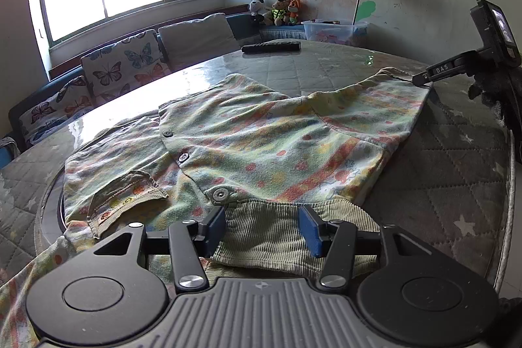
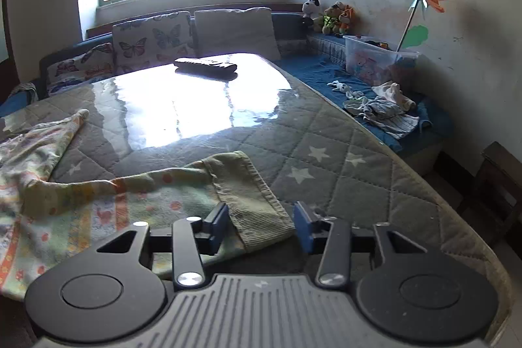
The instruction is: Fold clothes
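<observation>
**Both tools at garment cuffs, fingers apart**

Left tool [image 1: 262, 227]: fingers standing apart, straddling the ribbed hem [image 1: 261, 237] at the garment's near edge, not clamping it. Right tool [image 2: 257, 225]: fingers likewise apart, sitting either side of a ribbed cuff [image 2: 257, 201] at the sleeve end.

The garment [image 1: 261, 139], a printed snap-front child's top, is lying mostly spread on the quilted tabletop [image 2: 342, 158], front up, one pocket flap turned over, the left part crumpled and trailing off the near edge. Beyond it a remote [image 1: 270, 47] is resting near the tabletop's far side.

Judgement: the step in hand is taking hold of hem and sleeve cuff. This lay fits either gripping for a fold or letting go after laying the cloth down; I cannot tell which.

Further back: more small clothes [image 2: 385, 113] are lying on the blue bench.
</observation>
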A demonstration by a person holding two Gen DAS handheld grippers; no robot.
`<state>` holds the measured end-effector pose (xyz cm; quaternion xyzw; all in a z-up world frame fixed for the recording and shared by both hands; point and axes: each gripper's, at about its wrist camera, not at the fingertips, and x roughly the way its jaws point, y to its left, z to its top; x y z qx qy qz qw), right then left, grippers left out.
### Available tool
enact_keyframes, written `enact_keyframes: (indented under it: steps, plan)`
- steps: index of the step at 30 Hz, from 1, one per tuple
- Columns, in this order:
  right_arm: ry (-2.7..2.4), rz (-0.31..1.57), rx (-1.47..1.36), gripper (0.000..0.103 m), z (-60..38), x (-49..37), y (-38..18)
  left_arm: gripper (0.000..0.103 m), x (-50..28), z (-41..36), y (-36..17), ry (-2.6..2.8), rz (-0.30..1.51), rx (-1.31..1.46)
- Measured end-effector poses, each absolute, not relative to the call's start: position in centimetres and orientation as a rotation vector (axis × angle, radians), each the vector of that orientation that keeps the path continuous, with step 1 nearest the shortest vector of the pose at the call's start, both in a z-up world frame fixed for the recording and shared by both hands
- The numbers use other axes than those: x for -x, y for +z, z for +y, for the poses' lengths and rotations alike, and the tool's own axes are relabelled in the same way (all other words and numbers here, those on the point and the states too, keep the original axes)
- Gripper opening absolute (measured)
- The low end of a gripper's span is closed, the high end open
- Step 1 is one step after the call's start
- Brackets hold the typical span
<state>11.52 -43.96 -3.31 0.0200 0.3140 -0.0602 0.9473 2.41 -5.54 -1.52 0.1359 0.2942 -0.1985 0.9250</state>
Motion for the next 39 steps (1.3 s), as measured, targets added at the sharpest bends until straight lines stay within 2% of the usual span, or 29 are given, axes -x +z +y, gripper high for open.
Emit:
enact_keyframes:
  steps: [4,17,18,21,25,29,33,34,39]
  plan:
    - [-0.193,0.629,-0.023,0.028,-44.8,-11.5,-3.4,0.055,-2.4,-5.5,-1.5,-0.405,0.603,-0.282]
    - [-0.134,0.645,-0.157,0.030,-45.3,-9.5,-3.2,0.059,-2.3,-5.6,-1.5,-0.396,0.604,-0.291]
    - [-0.137,0.642,-0.151,0.028,-45.2,-9.6,-3.4,0.059,-2.3,-5.6,-1.5,-0.395,0.604,-0.292]
    - [-0.148,0.623,-0.137,0.005,-45.0,-9.8,-3.0,0.059,-2.3,-5.6,-1.5,-0.393,0.605,-0.295]
    - [-0.180,0.617,-0.150,0.003,-45.5,-10.4,-2.7,0.061,-2.3,-5.6,-1.4,-0.389,0.606,-0.299]
    - [-0.165,0.617,-0.198,0.011,-45.8,-9.8,-2.7,0.062,-2.3,-5.9,-1.2,-0.384,0.610,-0.315]
    - [-0.149,0.614,-0.206,0.039,-45.7,-9.1,-2.8,0.070,-2.1,-6.1,-0.3,-0.392,0.590,-0.329]
    - [-0.146,0.615,-0.203,0.042,-45.6,-9.1,-2.8,0.071,-2.1,-6.2,0.0,-0.393,0.580,-0.331]
    - [-0.145,0.626,-0.183,0.042,-44.9,-9.7,-3.3,0.085,-2.2,-6.5,1.4,-0.380,0.536,-0.324]
